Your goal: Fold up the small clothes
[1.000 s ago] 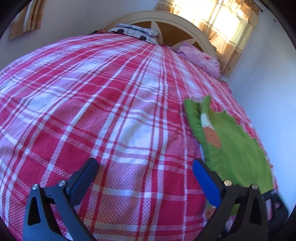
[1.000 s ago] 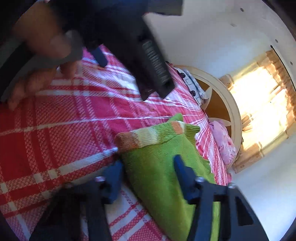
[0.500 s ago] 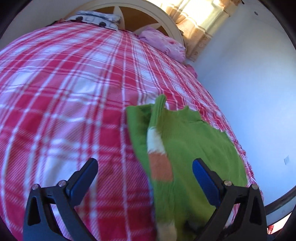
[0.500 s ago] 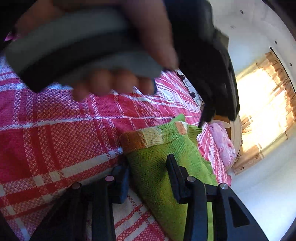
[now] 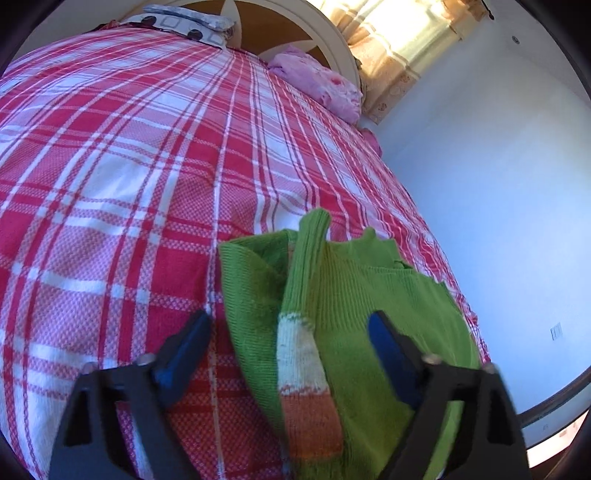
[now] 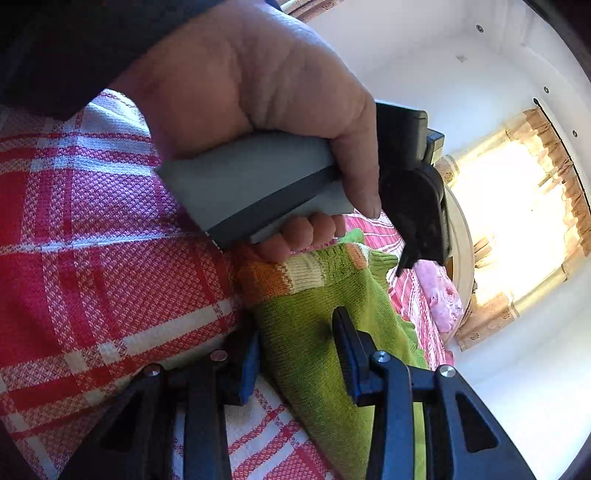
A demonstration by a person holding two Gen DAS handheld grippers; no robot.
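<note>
Green knit makes up the small sweater (image 5: 354,306), which lies on the red and white checked bed cover (image 5: 147,155) near the bed's right edge, its striped cuff (image 5: 306,387) laid across it. The left hand-held gripper (image 5: 288,343) hangs over it with its blue fingers spread wide, holding nothing. The right hand-held gripper (image 6: 295,354) straddles a fold of the sweater (image 6: 314,354), jaws partly open, not pinching it. A hand (image 6: 258,92) grips the left tool's grey handle (image 6: 251,184). A pink pillow (image 5: 317,85) lies by the headboard (image 5: 280,26).
</note>
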